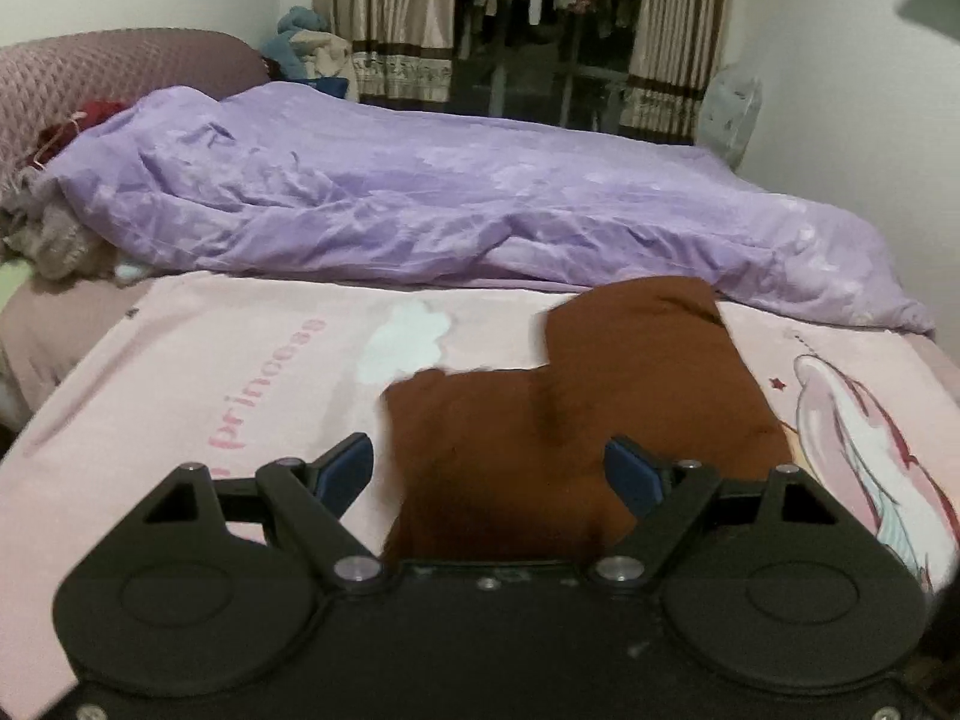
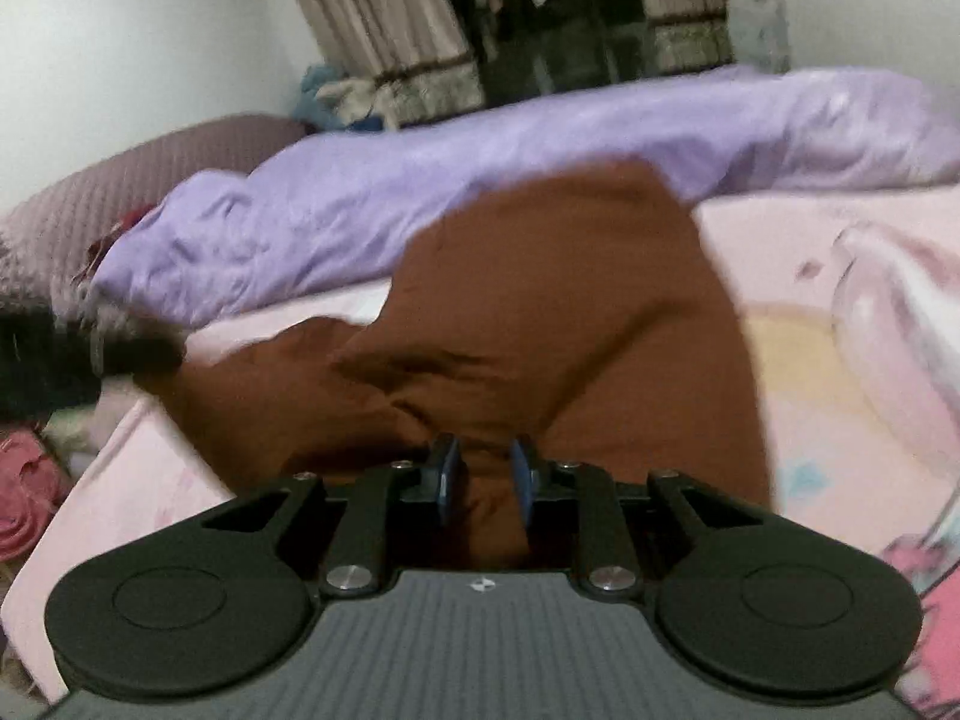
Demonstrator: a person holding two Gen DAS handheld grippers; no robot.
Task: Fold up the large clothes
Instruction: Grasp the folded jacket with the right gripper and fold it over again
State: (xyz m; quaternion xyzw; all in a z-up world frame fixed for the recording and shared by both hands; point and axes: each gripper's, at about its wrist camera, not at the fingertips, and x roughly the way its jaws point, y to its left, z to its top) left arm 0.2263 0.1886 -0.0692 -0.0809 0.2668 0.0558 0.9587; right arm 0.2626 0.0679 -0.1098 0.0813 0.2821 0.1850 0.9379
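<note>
A brown garment [image 1: 570, 396] lies partly folded on a pink printed blanket [image 1: 210, 372] on the bed. My left gripper [image 1: 486, 447] hangs open over the garment's near edge, its blue pads [image 1: 345, 471] wide apart and touching nothing. In the right wrist view the garment [image 2: 540, 300] rises in a bunched fold toward the camera. My right gripper [image 2: 485, 450] has its blue pads [image 2: 447, 480] close together, pressing a pinch of the brown cloth between them. The view is blurred.
A rumpled purple duvet [image 1: 420, 192] runs across the far side of the bed. A quilted mauve headboard [image 1: 90, 72] and loose clothes [image 1: 54, 234] sit at the left. Curtains [image 1: 384, 12] and a dark window stand behind. Pink items [image 2: 24, 492] lie past the bed's left edge.
</note>
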